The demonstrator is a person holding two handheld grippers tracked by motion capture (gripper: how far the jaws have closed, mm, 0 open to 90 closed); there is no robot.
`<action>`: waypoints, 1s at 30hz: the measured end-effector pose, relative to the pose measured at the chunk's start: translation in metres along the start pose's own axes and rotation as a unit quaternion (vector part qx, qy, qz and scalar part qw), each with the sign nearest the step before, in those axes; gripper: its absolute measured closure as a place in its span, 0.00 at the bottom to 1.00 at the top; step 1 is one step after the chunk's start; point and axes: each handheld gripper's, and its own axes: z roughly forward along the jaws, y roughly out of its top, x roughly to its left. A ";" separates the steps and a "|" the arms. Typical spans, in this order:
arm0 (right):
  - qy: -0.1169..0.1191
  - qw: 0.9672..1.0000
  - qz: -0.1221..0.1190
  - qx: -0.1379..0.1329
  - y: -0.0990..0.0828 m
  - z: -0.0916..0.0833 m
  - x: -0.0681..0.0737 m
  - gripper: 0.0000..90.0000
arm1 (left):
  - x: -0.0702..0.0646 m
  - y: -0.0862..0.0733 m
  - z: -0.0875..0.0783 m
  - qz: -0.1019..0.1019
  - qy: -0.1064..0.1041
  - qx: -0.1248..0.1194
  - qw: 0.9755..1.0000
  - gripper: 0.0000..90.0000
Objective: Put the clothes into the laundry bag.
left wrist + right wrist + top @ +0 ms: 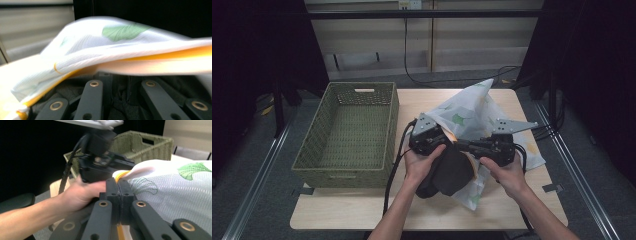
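Mesh laundry bag (pixel 472 117) hangs above the tabletop (pixel 412 205), dark garment (pixel 452 172) half inside. Right tongs (pixel 119 185) pinch its yellow-trimmed mouth; left tongs (pixel 447 139) grip the garment. Keep the mouth taut while stuffing.

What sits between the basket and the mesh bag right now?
In the high view, the left gripper and its hand sit between the basket and the mesh bag, with bare table farther back.
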 end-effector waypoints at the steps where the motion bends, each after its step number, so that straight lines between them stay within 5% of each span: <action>1: -0.004 1.000 0.008 0.006 -0.004 0.001 -0.006 1.00 | 0.001 -0.005 0.006 -0.001 -0.002 0.009 1.000 0.88; 6: -0.043 0.998 0.036 0.037 -0.030 -0.001 -0.032 1.00 | 0.008 -0.048 0.039 0.000 -0.007 0.079 0.997 0.86; 9: -0.059 0.995 0.052 0.061 -0.050 0.000 -0.045 1.00 | 0.005 -0.056 0.043 -0.008 -0.009 0.080 0.997 0.86; 11: -0.063 0.994 0.054 0.076 -0.060 0.002 -0.049 1.00 | 0.004 -0.054 0.039 -0.001 -0.015 0.083 0.996 0.82; 15: -0.070 0.992 0.057 0.089 -0.067 0.003 -0.052 1.00 | 0.002 -0.046 0.022 -0.015 -0.045 0.060 0.997 0.51; 17: -0.070 0.992 0.057 0.088 -0.067 0.004 -0.052 1.00 | 0.000 -0.042 0.008 0.001 -0.042 0.069 0.997 0.34; 20: -0.071 0.992 0.053 0.088 -0.066 0.003 -0.052 1.00 | 0.001 -0.042 -0.011 -0.005 -0.054 0.069 0.996 0.23; 24: -0.072 0.992 0.054 0.085 -0.065 0.001 -0.052 1.00 | 0.006 -0.051 -0.032 0.010 -0.010 0.066 0.998 0.17; 30: -0.068 0.993 0.047 0.088 -0.064 0.004 -0.050 1.00 | 0.013 -0.067 -0.014 0.007 -0.021 0.123 0.992 0.04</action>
